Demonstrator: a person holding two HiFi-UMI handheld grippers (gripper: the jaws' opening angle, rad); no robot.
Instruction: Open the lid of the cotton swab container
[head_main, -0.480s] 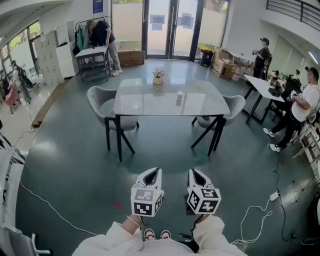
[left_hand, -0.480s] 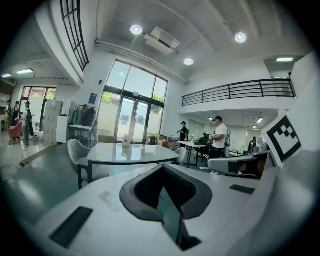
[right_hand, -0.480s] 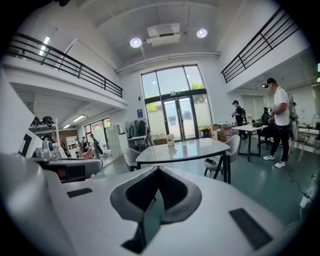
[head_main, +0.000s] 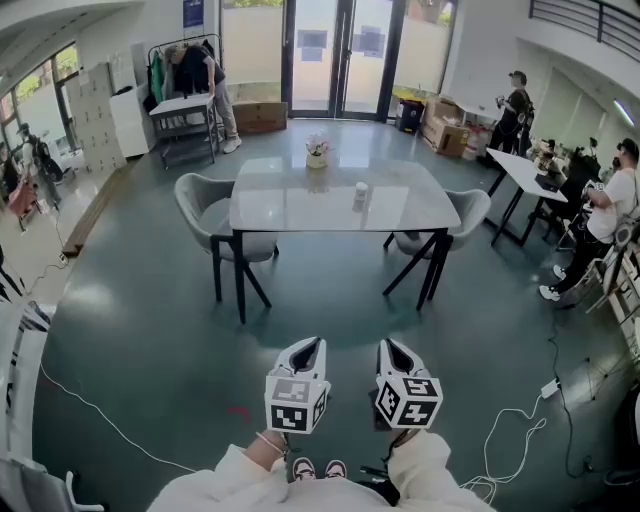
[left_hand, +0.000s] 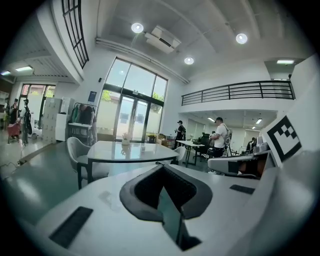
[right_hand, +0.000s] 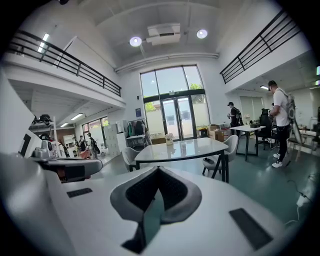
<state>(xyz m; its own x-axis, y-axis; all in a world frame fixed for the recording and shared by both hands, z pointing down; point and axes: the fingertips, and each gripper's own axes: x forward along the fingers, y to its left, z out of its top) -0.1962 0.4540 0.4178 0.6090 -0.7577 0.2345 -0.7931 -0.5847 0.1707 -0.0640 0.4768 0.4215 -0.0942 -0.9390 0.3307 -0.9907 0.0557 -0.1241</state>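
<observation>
The cotton swab container (head_main: 360, 193) is a small white cylinder that stands on the glass table (head_main: 300, 210) far ahead of me, right of the table's middle. It shows tiny in the left gripper view (left_hand: 143, 147) and in the right gripper view (right_hand: 183, 145). My left gripper (head_main: 311, 346) and right gripper (head_main: 390, 347) are side by side low in the head view, well short of the table, over the bare floor. Both are shut with nothing between the jaws: the left gripper (left_hand: 162, 171) and the right gripper (right_hand: 157, 172) show closed tips.
A small flower vase (head_main: 317, 152) stands at the table's far edge. Grey chairs (head_main: 203, 215) (head_main: 462, 215) flank the table. White cables (head_main: 100, 415) (head_main: 515, 420) trail over the green floor. People stand at a desk (head_main: 525, 170) to the right and at a rack (head_main: 190, 75) at the back left.
Both grippers stay where they were, still shut. The person at the back-left rack has turned toward it, and the people on the right have shifted a little.
</observation>
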